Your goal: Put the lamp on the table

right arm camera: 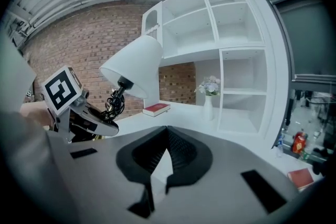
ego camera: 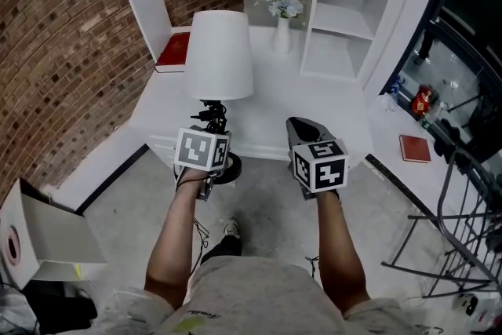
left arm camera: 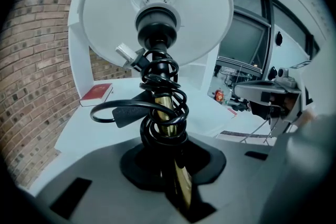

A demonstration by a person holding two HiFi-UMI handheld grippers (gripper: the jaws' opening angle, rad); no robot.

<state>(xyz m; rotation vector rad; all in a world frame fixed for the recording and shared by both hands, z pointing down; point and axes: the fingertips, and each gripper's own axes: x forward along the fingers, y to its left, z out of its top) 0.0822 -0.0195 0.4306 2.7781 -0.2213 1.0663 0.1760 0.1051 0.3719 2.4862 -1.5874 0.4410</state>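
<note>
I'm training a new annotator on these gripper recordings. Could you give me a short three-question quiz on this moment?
1. True or false: the right gripper carries the lamp.
2. What is wound round the lamp's brass stem? A) a black cord B) a ribbon C) nothing
3. Name the thing lying on the white table close to the brick wall.

Key:
1. False. The left gripper is clamped on the stem, and the right gripper holds nothing.
2. A.
3. A red book.
</note>
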